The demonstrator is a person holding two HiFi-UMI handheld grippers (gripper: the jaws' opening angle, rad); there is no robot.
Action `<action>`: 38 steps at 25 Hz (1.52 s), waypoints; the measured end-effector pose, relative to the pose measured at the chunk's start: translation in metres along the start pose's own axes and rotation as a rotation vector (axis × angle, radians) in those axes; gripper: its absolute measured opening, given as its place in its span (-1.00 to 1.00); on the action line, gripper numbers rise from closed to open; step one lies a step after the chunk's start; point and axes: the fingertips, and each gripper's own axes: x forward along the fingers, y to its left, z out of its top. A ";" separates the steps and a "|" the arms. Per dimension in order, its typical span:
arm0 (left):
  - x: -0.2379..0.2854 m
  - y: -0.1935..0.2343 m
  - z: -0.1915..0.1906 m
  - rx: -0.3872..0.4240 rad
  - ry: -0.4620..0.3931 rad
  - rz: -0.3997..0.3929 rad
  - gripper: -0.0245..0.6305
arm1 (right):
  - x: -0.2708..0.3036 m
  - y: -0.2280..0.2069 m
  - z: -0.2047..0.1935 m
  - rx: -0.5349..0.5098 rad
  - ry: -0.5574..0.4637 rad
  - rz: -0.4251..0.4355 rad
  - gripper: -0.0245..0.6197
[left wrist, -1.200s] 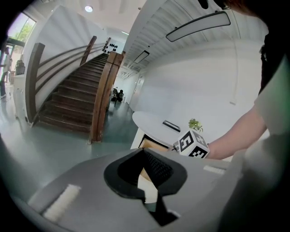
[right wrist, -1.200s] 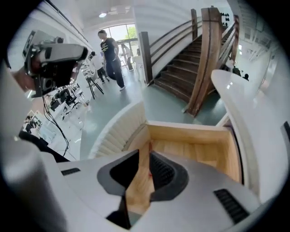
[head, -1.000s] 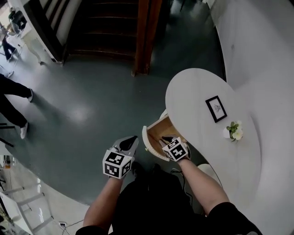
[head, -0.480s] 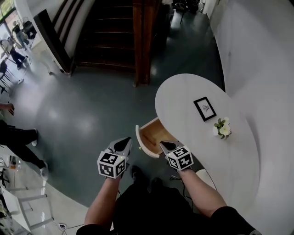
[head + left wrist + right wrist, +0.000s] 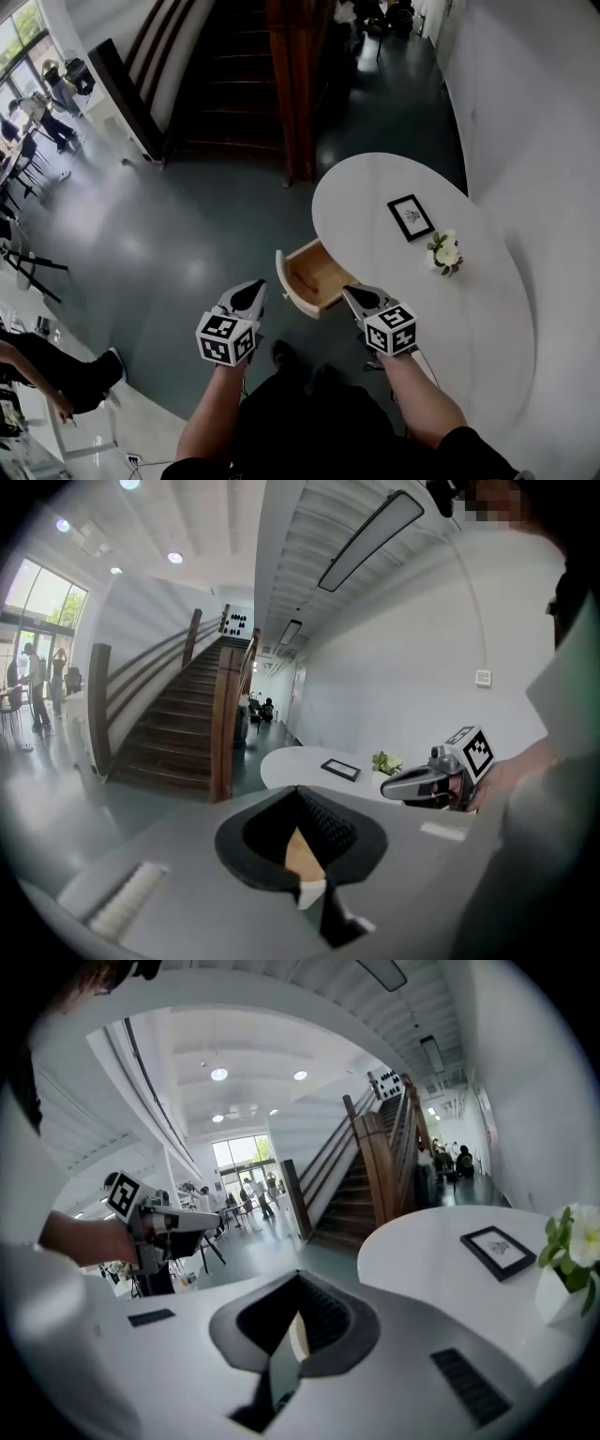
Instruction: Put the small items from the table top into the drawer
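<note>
A white oval table (image 5: pixel 375 192) stands by the wall with its wooden drawer (image 5: pixel 287 281) pulled out; the part of its inside that shows holds nothing. On the table top lie a black picture frame (image 5: pixel 411 217) and a small white vase of flowers (image 5: pixel 444 254). My right gripper (image 5: pixel 351 293) is shut and empty, just right of the drawer's front corner. Further left, my left gripper (image 5: pixel 254 290) hangs shut and empty over the floor. The frame (image 5: pixel 496 1249) and the flowers (image 5: pixel 568 1246) also show in the right gripper view.
A dark wooden staircase (image 5: pixel 220 84) with a thick post (image 5: pixel 292 94) rises behind the table. A white wall (image 5: pixel 544 141) runs along the table's right side. People and chairs (image 5: pixel 28 122) are at the far left, across the grey floor (image 5: pixel 178 234).
My right gripper has drawn back from over the drawer toward me and to the right. The left gripper has barely moved. The head view has shifted, showing more of the stairs.
</note>
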 end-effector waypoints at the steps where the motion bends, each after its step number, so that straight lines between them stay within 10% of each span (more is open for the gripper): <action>1: -0.005 -0.003 0.003 0.002 0.000 0.003 -0.89 | -0.006 0.002 0.006 0.002 -0.013 0.001 -0.89; 38: -0.108 0.102 0.103 0.134 -0.215 0.057 -0.89 | -0.011 0.110 0.159 -0.121 -0.315 -0.055 -0.89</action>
